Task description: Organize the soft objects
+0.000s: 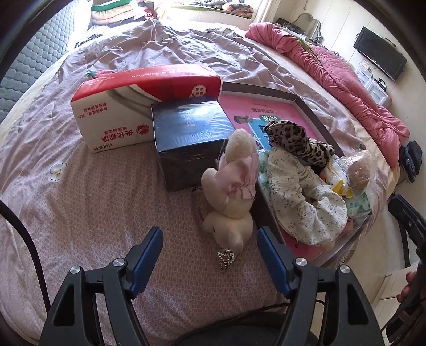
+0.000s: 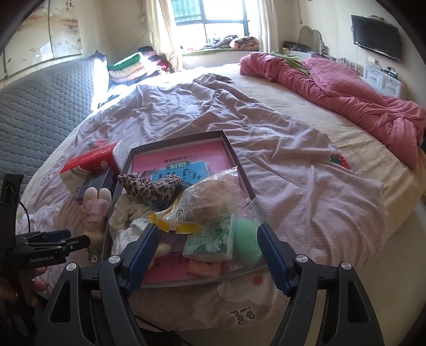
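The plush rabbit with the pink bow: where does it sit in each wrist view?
Left wrist: plush rabbit at centre, on the bedsheet just ahead of the open left gripper, against the tray's left wall.
Right wrist: plush rabbit at lower left, outside the tray.
Shared landmark: shallow tray with the pink sheet.

"GenRobot.AI" on the left claw [image 2: 68, 239]; "TNR" on the red-white box [image 1: 114, 114].

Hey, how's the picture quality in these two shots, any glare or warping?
Left wrist view: strong fisheye bending, dark corners, sunlight washes out the bed's far edge, sheen on the dark box. Right wrist view: the window is blown out, and the plastic bag glints.
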Action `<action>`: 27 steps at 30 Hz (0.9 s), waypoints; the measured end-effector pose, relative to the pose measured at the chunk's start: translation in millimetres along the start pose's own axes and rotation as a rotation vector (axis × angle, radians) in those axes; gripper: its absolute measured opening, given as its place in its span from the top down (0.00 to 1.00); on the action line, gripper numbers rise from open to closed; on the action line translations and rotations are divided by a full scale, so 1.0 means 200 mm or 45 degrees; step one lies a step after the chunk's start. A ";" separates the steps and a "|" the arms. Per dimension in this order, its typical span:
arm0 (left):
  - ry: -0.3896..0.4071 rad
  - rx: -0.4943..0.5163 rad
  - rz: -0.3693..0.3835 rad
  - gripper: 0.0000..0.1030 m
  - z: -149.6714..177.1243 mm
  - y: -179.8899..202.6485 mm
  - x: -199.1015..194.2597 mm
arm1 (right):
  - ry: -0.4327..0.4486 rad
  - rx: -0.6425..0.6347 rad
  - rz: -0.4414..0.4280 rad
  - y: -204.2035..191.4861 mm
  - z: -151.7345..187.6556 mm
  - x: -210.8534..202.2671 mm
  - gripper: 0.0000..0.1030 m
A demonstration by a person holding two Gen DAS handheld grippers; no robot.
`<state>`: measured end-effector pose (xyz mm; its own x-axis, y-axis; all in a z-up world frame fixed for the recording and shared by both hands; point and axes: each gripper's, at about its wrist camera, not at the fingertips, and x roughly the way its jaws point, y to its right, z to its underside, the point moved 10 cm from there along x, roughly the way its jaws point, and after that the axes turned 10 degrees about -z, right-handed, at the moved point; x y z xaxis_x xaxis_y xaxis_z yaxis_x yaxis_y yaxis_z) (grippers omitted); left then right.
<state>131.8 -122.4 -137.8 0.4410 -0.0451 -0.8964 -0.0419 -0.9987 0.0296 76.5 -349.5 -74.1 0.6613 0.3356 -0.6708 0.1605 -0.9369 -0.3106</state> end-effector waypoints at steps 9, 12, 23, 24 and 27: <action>-0.017 -0.013 0.011 0.30 0.00 0.02 0.05 | -0.017 -0.035 -0.053 -0.11 0.10 -0.04 0.25; 0.002 -0.008 0.008 0.30 0.01 0.02 0.02 | 0.007 -0.055 -0.073 -0.16 0.08 -0.06 0.25; 0.080 0.029 0.013 0.30 0.03 0.08 -0.18 | 0.011 -0.075 -0.122 -0.34 0.08 -0.11 0.25; 0.083 0.030 0.015 0.30 0.04 0.08 -0.20 | 0.011 -0.069 -0.126 -0.35 0.09 -0.12 0.25; 0.097 0.036 0.009 0.30 0.06 0.08 -0.25 | -0.001 -0.053 -0.119 -0.37 0.11 -0.14 0.25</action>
<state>99.3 -136.8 -97.6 0.5078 -0.0548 -0.8597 -0.0698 -0.9973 0.0224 30.8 -286.6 -47.1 0.6411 0.4220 -0.6410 0.2520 -0.9047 -0.3436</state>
